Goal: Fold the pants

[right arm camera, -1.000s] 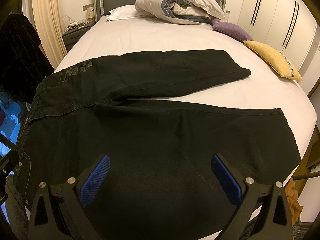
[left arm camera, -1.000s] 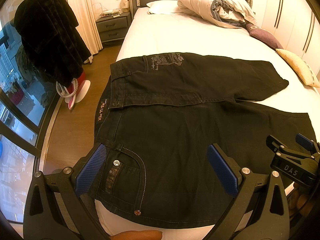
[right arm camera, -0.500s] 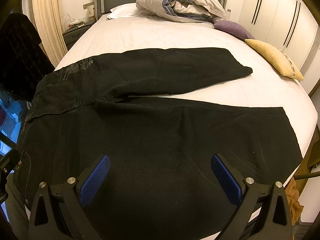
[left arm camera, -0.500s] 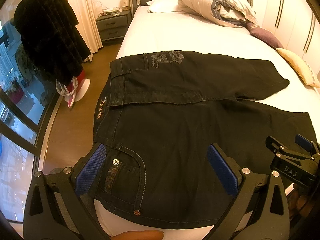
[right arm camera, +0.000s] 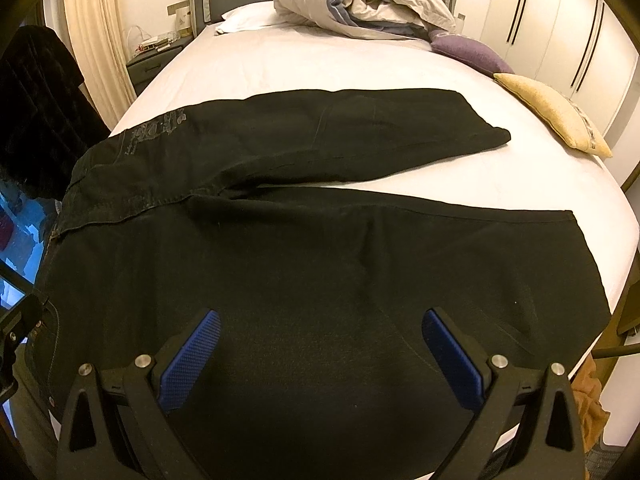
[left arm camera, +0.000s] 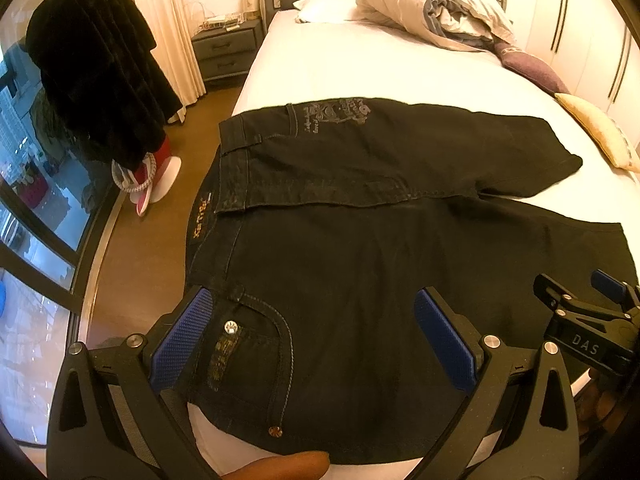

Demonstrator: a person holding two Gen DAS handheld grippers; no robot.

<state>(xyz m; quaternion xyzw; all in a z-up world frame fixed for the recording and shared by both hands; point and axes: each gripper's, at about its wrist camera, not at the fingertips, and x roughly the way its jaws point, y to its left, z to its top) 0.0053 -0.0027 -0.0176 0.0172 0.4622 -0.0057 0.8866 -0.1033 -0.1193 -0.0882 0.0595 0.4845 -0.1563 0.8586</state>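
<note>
Black denim pants lie spread flat on the white bed, waistband at the left edge, both legs running to the right. The pants also fill the right wrist view. My left gripper is open and empty, hovering over the near front pocket by the waistband. My right gripper is open and empty above the near leg; it also shows at the right of the left wrist view.
A rolled duvet and pillows lie at the headboard. A purple cushion and a yellow cushion sit on the bed's right side. A black coat hangs left of the bed, near a nightstand and glass wall.
Both grippers have crept slightly forward over the pants. The jaws stay open and the pants have not moved.
</note>
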